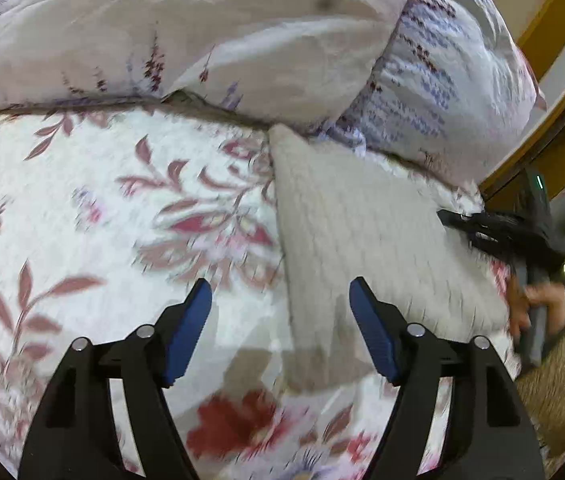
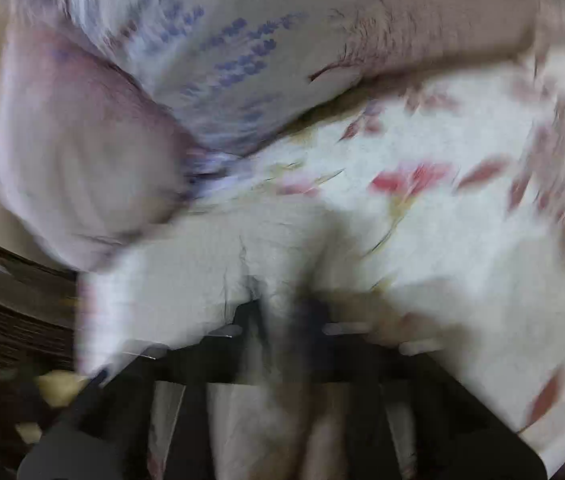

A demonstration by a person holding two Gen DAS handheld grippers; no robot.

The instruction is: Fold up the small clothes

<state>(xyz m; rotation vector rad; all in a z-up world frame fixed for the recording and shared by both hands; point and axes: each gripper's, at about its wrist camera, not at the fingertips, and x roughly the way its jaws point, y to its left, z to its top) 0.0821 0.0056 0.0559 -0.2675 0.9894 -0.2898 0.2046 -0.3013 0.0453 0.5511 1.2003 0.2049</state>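
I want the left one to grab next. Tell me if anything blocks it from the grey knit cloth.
Nothing visible does. The left hand-held gripper is open just above the floral bedspread, with the grey knit cloth lying directly ahead, its near edge between the blue fingers.

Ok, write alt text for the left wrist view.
The open left gripper, with blue fingers, hovers over a floral bedspread at the left edge of a flat grey knit cloth. The right gripper sits at the cloth's far right edge; a bunched duvet lies behind.
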